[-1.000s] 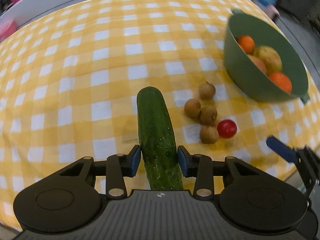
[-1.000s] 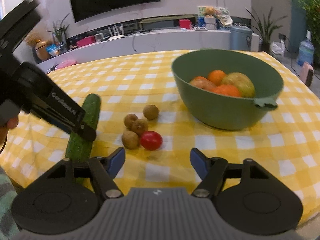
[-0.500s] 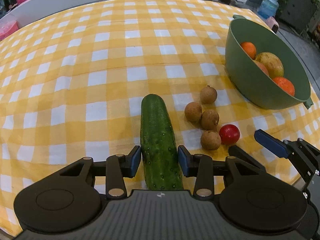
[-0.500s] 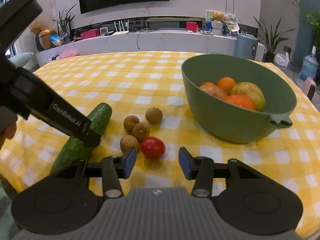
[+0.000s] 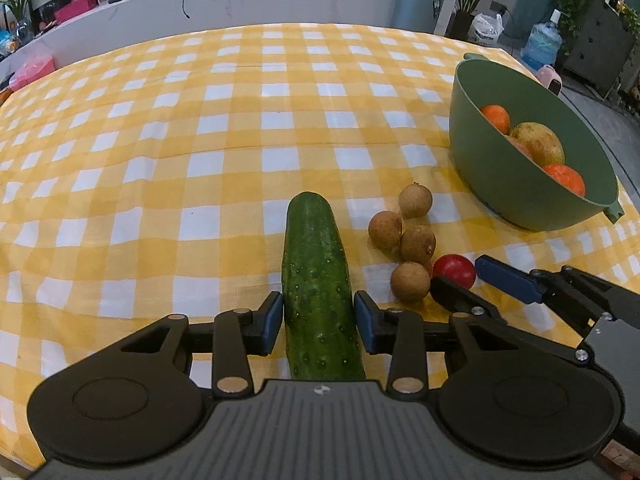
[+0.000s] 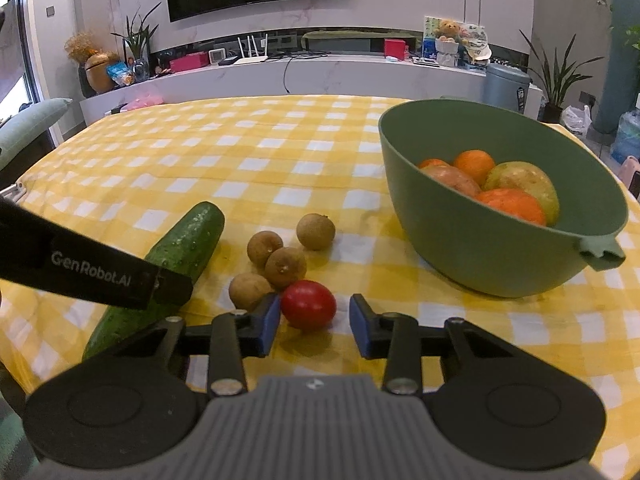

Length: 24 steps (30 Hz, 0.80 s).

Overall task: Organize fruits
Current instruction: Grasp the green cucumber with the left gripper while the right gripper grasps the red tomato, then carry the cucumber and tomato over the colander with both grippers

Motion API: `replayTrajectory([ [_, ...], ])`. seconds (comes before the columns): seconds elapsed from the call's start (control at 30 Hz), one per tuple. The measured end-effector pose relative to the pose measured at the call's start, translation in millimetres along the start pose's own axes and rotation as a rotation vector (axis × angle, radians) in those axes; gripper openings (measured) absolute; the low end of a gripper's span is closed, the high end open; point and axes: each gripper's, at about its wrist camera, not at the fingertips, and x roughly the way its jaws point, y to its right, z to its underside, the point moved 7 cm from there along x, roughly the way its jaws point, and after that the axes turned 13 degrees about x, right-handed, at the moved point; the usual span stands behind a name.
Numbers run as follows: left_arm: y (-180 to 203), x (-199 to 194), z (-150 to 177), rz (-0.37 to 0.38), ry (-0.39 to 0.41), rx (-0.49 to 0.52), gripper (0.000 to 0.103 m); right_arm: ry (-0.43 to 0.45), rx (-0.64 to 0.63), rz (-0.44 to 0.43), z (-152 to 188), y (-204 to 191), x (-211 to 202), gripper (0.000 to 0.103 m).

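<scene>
- On the desk (image 5: 240,128), spread with a yellow-and-white checked cloth (image 6: 248,160), a cucumber (image 5: 318,292) lies flat, its blunt far end pointing toward 12 o'clock in the left wrist view.
- The left hand-held gripper (image 5: 319,322) straddles the cucumber's near half; its jaws are closing, and the blue pads (image 5: 273,318) meet the cucumber's skin on both sides, so it is clenched on the cucumber.
- At 2 o'clock from the cucumber's middle sit four small brown round fruits (image 5: 417,243), bunched close, some touching each other.
- A red tomato (image 6: 308,305) rests on the cloth just beside the nearest brown fruit, at the near edge of that bunch.
- The right hand-held gripper (image 6: 314,322) has the tomato between its fingers and its jaws are closing; the left pad (image 6: 269,322) is at the tomato's side, while a gap shows between the tomato and the right pad, so nothing is grasped.
- In the left wrist view the right hand-held gripper comes in from 4 o'clock, its blue fingertip just beside the tomato.
- A green bowl (image 6: 480,264) stands at 2 o'clock from the tomato, apart from the loose fruit, with a small lip handle on its near rim.
- Inside the bowl lie oranges (image 6: 474,164) and a yellow-green fruit (image 6: 520,178), piled against each other.
</scene>
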Motion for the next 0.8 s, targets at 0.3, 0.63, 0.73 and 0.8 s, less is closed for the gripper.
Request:
replayTrajectory([
  [0.3, -1.7, -1.1, -0.1, 0.021, -0.003, 0.002, 0.042, -0.014, 0.017, -0.030, 1.8, -0.8, -0.3, 0.026],
  [0.63, 6.0, -28.0, -13.0, 0.014, 0.064, 0.031, 0.042, 0.044, 0.048, -0.029, -4.2, 3.8, -22.3, 0.025],
  [0.73, 10.6, -40.4, -19.8, 0.009, 0.089, 0.040, 0.042, 0.073, 0.047, -0.037, -7.2, 3.7, -33.3, 0.025],
  [0.8, 14.8, -46.9, -25.5, 0.008, 0.104, 0.047, 0.042, 0.094, 0.053, -0.043, -10.5, 4.5, -41.2, 0.025],
])
